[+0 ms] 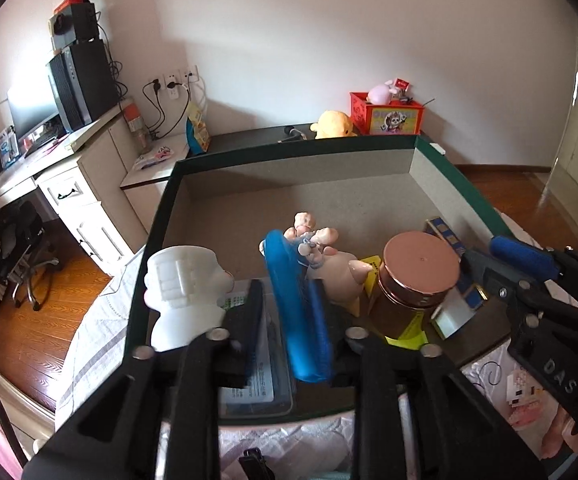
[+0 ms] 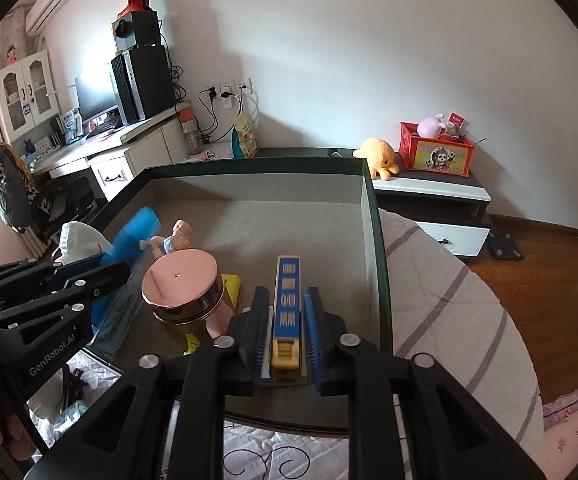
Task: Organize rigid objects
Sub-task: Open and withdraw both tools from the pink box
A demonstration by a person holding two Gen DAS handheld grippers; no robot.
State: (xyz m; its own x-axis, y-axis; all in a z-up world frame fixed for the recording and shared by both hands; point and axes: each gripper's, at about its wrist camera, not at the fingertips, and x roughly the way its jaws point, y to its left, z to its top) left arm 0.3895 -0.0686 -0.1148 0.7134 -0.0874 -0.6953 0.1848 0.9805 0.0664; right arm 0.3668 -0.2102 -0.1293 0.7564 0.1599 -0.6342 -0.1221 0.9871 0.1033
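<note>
Both tongs pitched down over the box's near edge, side by side. Left tongs (image 1: 287, 312) partly parted, pads loose around a blue flat piece. Right tongs (image 2: 287, 336) narrowly parted, pads flanking a blue-and-yellow box, gaps showing either side.

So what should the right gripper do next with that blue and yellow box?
Probably draw the right gripper straight back and up. Its jaws seem to stand slightly apart from the blue and yellow box, which already sits inside the green-rimmed tray, beside the copper-lidded jar.
</note>
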